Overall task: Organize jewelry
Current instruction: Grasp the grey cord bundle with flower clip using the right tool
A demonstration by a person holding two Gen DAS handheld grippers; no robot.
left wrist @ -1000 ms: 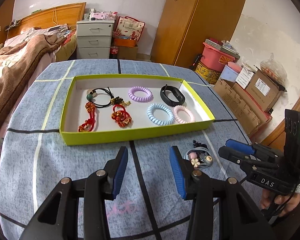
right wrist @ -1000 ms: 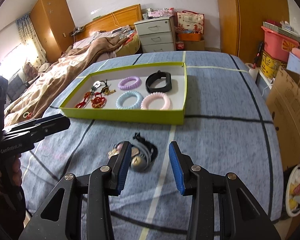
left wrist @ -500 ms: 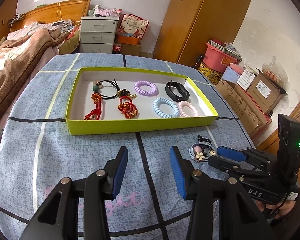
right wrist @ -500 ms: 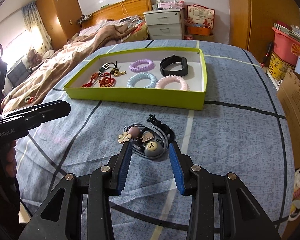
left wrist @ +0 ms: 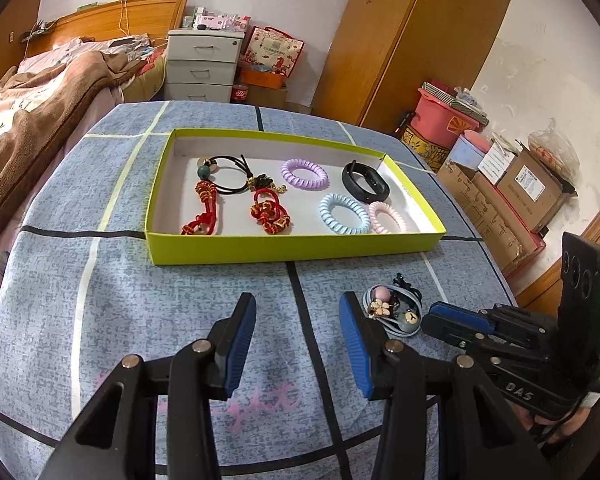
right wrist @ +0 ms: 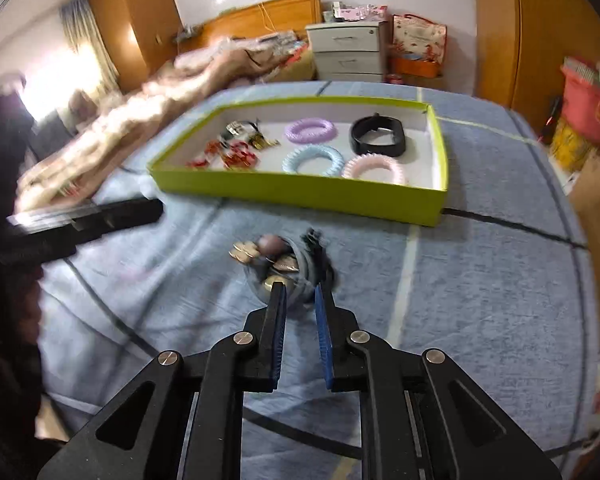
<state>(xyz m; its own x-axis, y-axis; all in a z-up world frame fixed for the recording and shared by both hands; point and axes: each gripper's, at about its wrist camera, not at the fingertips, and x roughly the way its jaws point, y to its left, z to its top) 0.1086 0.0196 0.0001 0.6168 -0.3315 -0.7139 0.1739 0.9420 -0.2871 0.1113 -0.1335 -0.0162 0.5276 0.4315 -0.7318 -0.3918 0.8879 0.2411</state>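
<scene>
since a second ago, the right tool (right wrist: 299, 294) is being seen closed in narrow, its jaws having just been closing on the bundle of hair ties (right wrist: 284, 266) on the desk (right wrist: 480, 280). the left tool (left wrist: 296, 318) is being held wide, gripping nothing. beyond, the green box (left wrist: 292, 246) is being occupied by bracelets.

A tray (left wrist: 292, 246) sits on the table (left wrist: 148, 312), holding coil bands (left wrist: 344, 214) at its right and knotted cords (left wrist: 270, 212) at its left. A bundle of hair ties (right wrist: 284, 268) lies on the table before the tray's right end.
</scene>
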